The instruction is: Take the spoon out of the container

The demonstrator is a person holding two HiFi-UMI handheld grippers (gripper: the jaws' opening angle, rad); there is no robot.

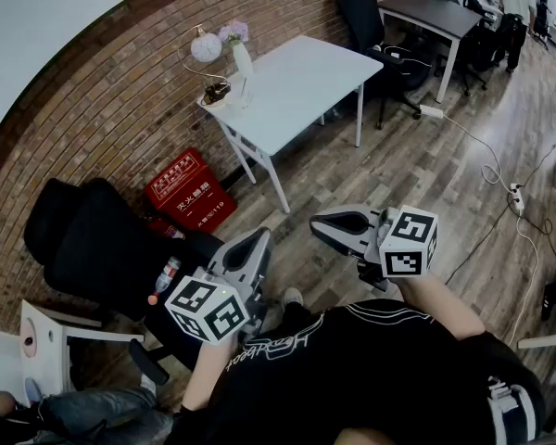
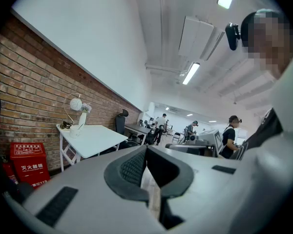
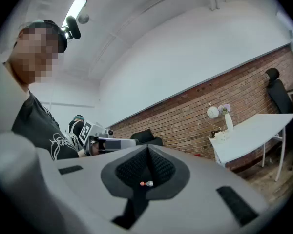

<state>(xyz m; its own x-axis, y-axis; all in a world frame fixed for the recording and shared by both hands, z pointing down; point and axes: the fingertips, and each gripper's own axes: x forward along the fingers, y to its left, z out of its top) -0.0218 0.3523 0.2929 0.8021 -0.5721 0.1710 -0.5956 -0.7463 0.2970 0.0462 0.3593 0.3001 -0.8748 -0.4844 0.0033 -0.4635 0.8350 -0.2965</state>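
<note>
Reaching has not begun: the left gripper and right gripper have their jaws closed and empty. No spoon or container can be made out; the table, well ahead of the jaws, likely needs approaching first

Right gripper: we note the jaws pressed together, nothing between them. Landmark is the white table, set against the brick wall. On the table's left end we log a vase of flowers just beside a round lamp. Well left of the table is the left gripper. Above the table's right end is a black chair.
</note>
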